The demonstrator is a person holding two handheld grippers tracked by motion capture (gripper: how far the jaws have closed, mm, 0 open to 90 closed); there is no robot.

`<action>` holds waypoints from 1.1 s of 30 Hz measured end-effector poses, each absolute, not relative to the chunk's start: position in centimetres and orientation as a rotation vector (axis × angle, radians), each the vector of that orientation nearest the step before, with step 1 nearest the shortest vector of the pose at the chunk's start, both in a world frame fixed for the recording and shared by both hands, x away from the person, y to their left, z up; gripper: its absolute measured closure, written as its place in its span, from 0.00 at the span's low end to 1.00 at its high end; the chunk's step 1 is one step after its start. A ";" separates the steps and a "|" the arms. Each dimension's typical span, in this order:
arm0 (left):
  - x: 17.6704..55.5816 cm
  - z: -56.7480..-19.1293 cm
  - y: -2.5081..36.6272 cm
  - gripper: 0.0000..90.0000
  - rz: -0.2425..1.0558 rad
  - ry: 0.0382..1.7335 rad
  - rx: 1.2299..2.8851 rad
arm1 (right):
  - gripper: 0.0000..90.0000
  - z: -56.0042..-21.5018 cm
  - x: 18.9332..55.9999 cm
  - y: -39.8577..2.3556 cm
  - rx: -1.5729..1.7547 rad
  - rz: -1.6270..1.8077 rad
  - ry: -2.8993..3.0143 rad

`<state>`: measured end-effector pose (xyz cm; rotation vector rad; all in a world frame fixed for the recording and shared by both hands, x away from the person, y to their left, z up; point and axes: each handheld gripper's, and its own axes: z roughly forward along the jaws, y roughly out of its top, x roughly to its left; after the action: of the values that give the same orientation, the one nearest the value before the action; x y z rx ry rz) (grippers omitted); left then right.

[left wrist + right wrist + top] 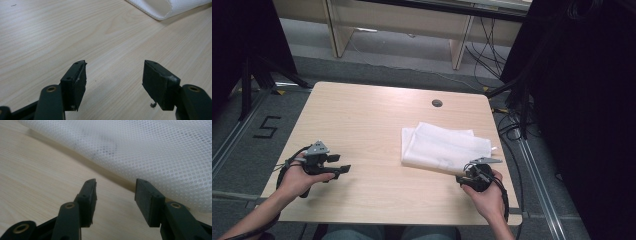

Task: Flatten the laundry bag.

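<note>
The left gripper (338, 164) has its jaws spread wide apart, and between them there is nothing, only the bare wood of the table (362, 120). In the left gripper view the two black pads (77, 82) stand over the table surface and touch no object. This gripper is well apart from the white mesh cloth (443, 146), on the side of the cloth nearer to the left table edge, and it points toward the cloth.

The right gripper (468, 172) also has its jaws released and wide. In the right gripper view the gap between the two jaws shows the wooden surface and the near edge of the white mesh cloth (140, 147). The jaw tips are just beside this edge, but the pads do not press on the fabric; whether a tip touches it, I cannot tell.

The cloth is white, thin and a little transparent, with a fine pattern of small holes. It is folded into a flat, roughly rectangular pile of several layers. It lies on the right half of the table, on the near side of the small round hole (437, 103) in the tabletop. A faint grey mark is seen through the fabric close to the right gripper.
</note>
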<state>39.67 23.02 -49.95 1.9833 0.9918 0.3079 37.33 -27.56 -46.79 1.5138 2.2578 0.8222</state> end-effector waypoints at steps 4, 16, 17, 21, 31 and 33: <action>39.8 -50.1 22.7 0.40 0.302 0.995 1.960 | 0.58 -46.8 37.4 -27.5 1.533 0.855 2.256; 39.5 -50.0 22.5 0.40 0.299 0.983 1.959 | 0.83 -45.6 38.2 -27.3 1.480 0.884 2.196; 39.5 -49.9 22.6 0.40 0.303 0.979 1.957 | 0.87 -45.3 38.4 -27.2 1.477 0.853 2.190; 39.2 -49.7 22.7 0.40 0.306 0.972 1.946 | 1.00 -45.1 39.6 -27.0 1.484 0.808 2.216; 39.6 -49.8 22.6 0.40 0.300 0.971 1.948 | 1.00 -44.9 42.8 -26.9 1.533 0.819 2.171; 39.5 -49.9 22.5 0.40 0.303 0.977 1.949 | 1.00 -44.9 43.2 -26.8 1.541 0.819 2.167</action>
<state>39.50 22.49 -49.87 1.9488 0.9770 0.3033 43.21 -26.81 -44.94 1.5412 2.1667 0.8192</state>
